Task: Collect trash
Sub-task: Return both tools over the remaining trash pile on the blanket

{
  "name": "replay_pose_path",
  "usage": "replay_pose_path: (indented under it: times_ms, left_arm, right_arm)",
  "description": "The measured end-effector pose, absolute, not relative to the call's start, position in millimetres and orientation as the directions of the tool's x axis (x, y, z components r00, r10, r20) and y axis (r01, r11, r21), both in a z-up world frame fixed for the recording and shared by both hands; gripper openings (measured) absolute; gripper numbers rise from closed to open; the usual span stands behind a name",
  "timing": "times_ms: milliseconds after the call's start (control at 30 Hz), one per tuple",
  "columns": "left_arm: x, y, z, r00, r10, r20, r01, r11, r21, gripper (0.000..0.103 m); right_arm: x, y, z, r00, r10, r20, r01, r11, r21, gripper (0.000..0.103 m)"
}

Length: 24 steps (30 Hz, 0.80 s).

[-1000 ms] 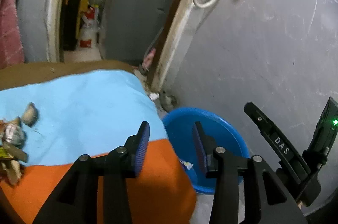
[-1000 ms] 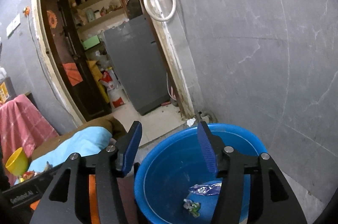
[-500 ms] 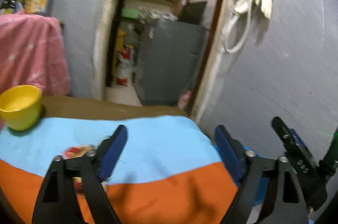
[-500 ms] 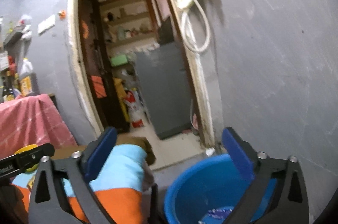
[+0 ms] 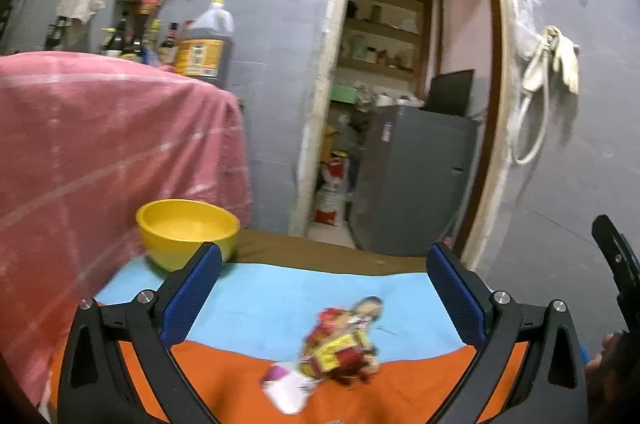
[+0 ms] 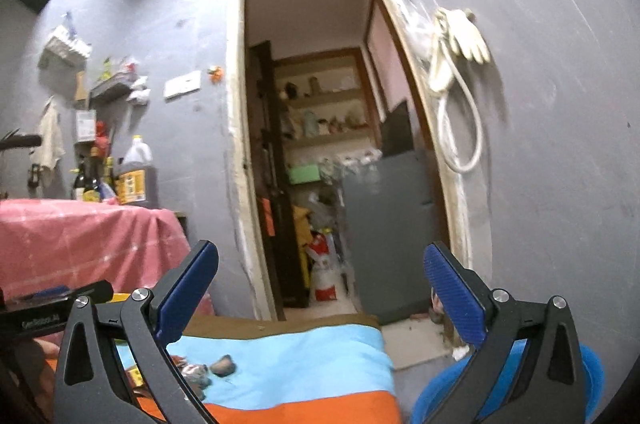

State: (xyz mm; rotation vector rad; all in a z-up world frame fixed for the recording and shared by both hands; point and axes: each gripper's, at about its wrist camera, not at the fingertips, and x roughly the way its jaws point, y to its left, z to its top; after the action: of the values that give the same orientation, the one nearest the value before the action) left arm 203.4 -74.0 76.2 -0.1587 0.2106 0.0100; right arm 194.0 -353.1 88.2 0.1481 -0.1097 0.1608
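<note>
A blurred pile of crumpled wrappers [image 5: 344, 340] with a white scrap [image 5: 286, 390] lies on the blue and orange cloth of the table [image 5: 272, 292]. My left gripper [image 5: 324, 256] hovers over that cloth; its jaws are opening and nothing is between them. In the right wrist view the same scraps [image 6: 200, 372] show at lower left. My right gripper [image 6: 320, 250] is open and empty, pointing at the doorway. The blue tub [image 6: 592, 356] sits on the floor at the lower right, mostly hidden behind the right finger.
A yellow bowl [image 5: 188, 228] stands at the table's far left corner. Beside it is a pink-covered counter [image 5: 100, 152] with bottles on top. Behind the table, a doorway shows a grey cabinet [image 5: 412, 180]. A grey wall [image 6: 560, 144] with a hanging hose and gloves is on the right.
Both views have swung up and left, away from the blue tub and toward the table. Both pairs of jaws have spread wide. The wrapper pile now shows between the left fingers.
</note>
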Motion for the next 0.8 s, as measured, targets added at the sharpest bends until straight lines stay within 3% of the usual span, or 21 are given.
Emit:
replay_pose_path:
  times_ms: [200, 433, 700, 800]
  left_arm:
    - [198.8, -45.5, 78.2, 0.979, 0.054, -0.199, -0.084, 0.985, -0.149, 0.1]
    - [186.7, -25.7, 72.5, 0.981, 0.088, -0.172, -0.112, 0.984, -0.138, 0.1]
    - [188.4, -15.4, 56.1, 0.971, 0.08, -0.227, -0.105, 0.989, -0.104, 0.1]
    - [192.2, -12.3, 48.3, 0.962, 0.066, -0.266, -0.098, 0.989, -0.106, 0.1]
  right_arm:
    - [184.1, -320.3, 85.4, 0.967, 0.208, 0.146, -0.215, 0.976, 0.037, 0.103]
    - [189.6, -287.3, 79.3, 0.958, 0.273, 0.087, -0.268, 0.962, -0.058, 0.103]
    - [200.2, -257.7, 63.5, 0.946, 0.322, -0.04, -0.324, 0.935, -0.146, 0.103]
    - [211.7, -244.9, 54.9, 0.94, 0.316, -0.133, -0.336, 0.924, -0.181, 0.103]
